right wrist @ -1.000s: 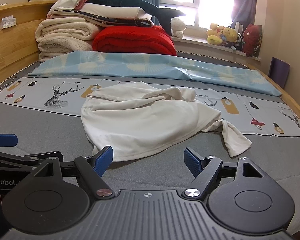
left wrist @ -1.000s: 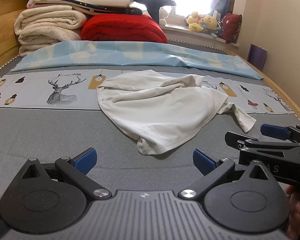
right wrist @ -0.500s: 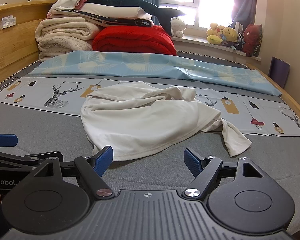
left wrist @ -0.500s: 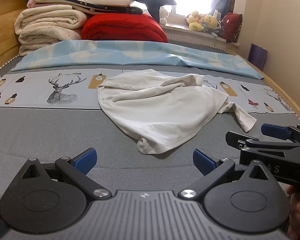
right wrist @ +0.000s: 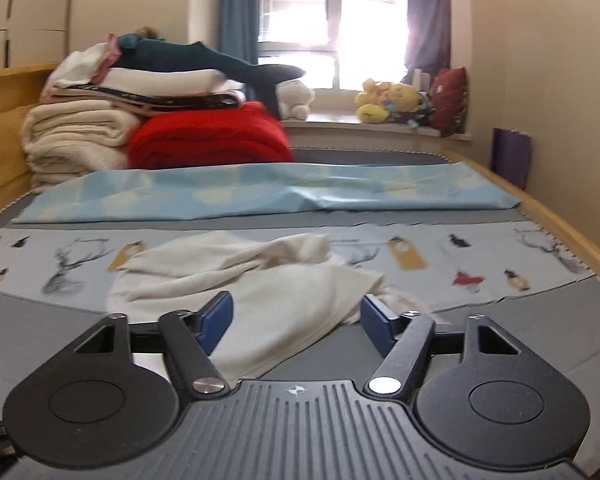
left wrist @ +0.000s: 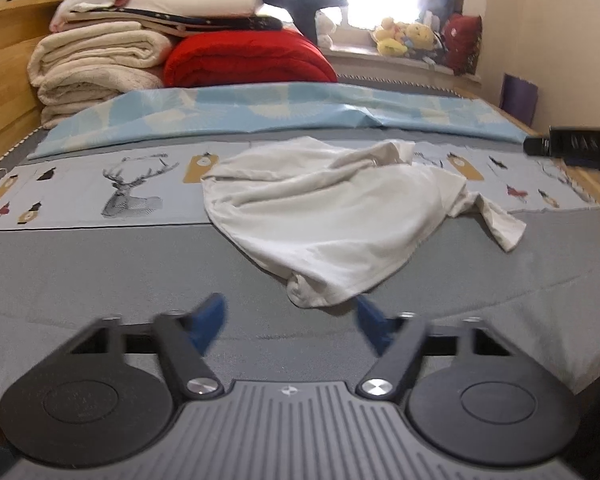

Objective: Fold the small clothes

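Crumpled shirt (left wrist: pixel 332 224) on bed (left wrist: pixel 80 272); left gripper (left wrist: pixel 290 322) and right gripper (right wrist: pixel 296 316) closing, empty, clear of cloth.

Blown-out window (right wrist: pixel 342 40) glare, fisheye edges, motion blur esp. right view.

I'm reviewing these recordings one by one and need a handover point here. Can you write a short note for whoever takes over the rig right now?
Left gripper: jaws closing, nothing between them; it sits just short of the near corner of the white shirt.
Right gripper: jaws closing, nothing gripped; the shirt lies just beyond its fingers.
The shirt lies crumpled on the grey bed cover, one sleeve trailing off to the right.
Done: nothing folded yet.
Left: take hold of the shirt, spread it flat, tuck the sleeves in and fold it.
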### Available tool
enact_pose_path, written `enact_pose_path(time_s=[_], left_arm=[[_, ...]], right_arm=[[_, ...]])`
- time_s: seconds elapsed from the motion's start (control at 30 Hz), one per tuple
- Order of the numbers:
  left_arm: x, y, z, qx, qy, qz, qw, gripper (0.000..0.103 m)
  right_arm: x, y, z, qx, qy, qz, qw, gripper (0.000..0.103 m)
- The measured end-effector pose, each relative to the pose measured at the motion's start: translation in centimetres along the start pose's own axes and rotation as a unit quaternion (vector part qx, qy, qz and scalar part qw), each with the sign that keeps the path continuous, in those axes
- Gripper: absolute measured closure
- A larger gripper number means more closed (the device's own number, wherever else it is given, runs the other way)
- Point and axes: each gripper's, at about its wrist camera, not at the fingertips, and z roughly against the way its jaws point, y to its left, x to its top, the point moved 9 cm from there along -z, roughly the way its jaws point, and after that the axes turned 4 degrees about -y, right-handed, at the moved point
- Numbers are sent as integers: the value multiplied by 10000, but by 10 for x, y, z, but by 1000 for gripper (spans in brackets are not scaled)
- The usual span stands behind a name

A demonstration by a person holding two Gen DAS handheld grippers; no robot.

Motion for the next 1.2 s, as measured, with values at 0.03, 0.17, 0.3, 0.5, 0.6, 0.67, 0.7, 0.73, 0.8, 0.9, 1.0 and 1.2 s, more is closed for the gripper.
enact_pose_path(time_s=[0.03, 0.17, 0.3, 0.5, 0.6, 0.67, 0.7, 0.73, 0.8, 0.9, 1.0, 1.2], left_arm=[[-1, -1, -3, -13, 39, -20, 10000, 45], [-2, -6, -16, -51, 195, -2, 9998, 49], [-1, -14, -34, 26, 344, 22, 9994, 49], [1, -32, -56, 20, 489, -16, 9988, 49], [12, -35, -70, -75, 530, 49, 9986, 53], [25, -34, -84, -128, 512, 77, 9986, 63], [31, -32, -94, -141, 534, 139, 9984, 63], [36, -29, -105, -161, 595, 259, 9978, 63], [38, -20, -133, -254, 901, 607, 9938, 61], [26, 3, -175, -18, 1489, 1269, 9807, 39], [8, 13, -202, -128, 1921, 1842, 9639, 39], [11, 9, -214, -557, 1866, 1529, 9689, 93]], right_arm=[[2, -11, -8, -97, -15, -8, 10000, 45], [-15, -50, -40, -250, 407, -530, 9975, 68], [-22, -64, -50, -147, 588, -1033, 9928, 71], [-21, -50, -52, 180, 574, -618, 9963, 71], [-19, -54, -53, 276, 606, -610, 9959, 71], [-20, -59, -56, 333, 678, -680, 9948, 71], [-21, -61, -56, 350, 714, -707, 9943, 71], [-22, -63, -57, 351, 754, -738, 9938, 71], [-23, -67, -57, 353, 803, -817, 9928, 71], [-24, -72, -55, 324, 843, -896, 9919, 71], [-24, -72, -54, 286, 877, -865, 9920, 71], [-23, -72, -55, 225, 919, -713, 9930, 70]])
